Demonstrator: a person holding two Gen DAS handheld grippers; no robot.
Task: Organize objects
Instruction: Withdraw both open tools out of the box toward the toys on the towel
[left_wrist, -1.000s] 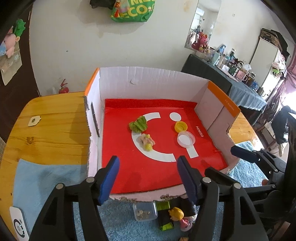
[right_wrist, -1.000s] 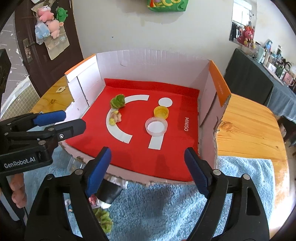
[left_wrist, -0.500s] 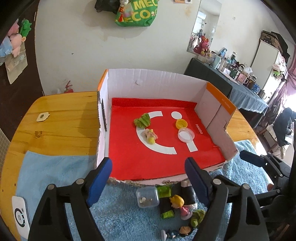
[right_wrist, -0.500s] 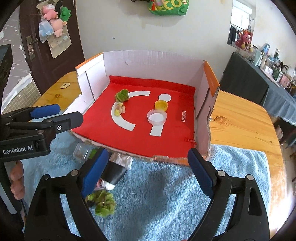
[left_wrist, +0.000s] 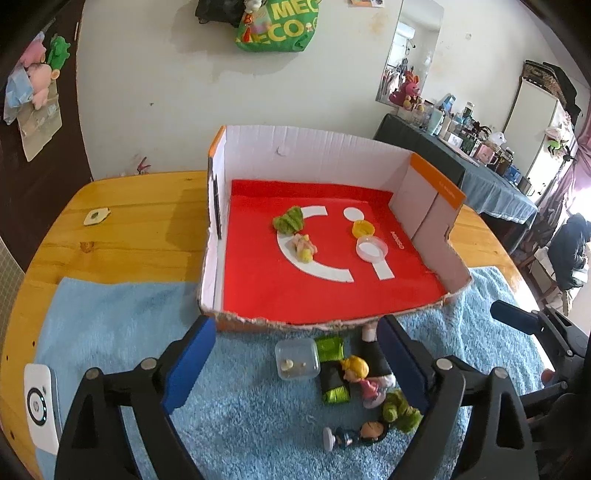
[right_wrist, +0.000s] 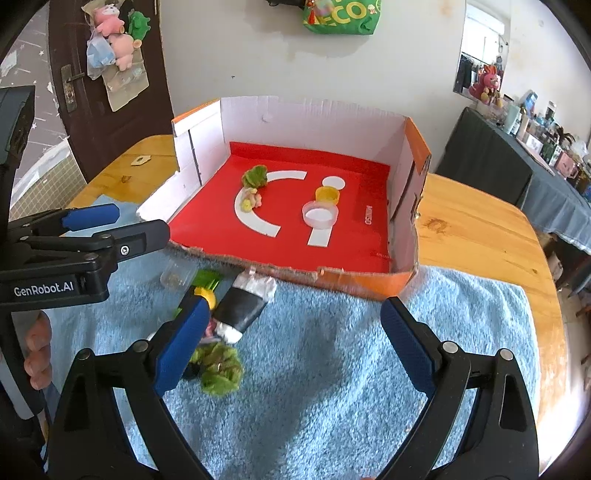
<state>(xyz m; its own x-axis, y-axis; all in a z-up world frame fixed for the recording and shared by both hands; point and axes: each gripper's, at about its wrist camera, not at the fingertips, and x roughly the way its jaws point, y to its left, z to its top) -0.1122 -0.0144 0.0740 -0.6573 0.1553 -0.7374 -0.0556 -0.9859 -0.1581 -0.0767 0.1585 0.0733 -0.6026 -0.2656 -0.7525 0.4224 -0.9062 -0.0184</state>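
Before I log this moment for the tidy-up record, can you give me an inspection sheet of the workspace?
Surface: wooden table with a blue towel across its near part.
Job's things: cardboard box with a red liner holds a green plush, a small figure, a yellow cap and a clear lid.
Clutter: on the towel lie a clear container, a green packet, a black tube, a blonde doll, a second green plush and a dark-haired figure.
Grippers: left hand-held gripper and right hand-held gripper open, jaws just widened, both empty.
Cables: nothing seen.
Surroundings: white wall, green bag, dark door, crowded side table.
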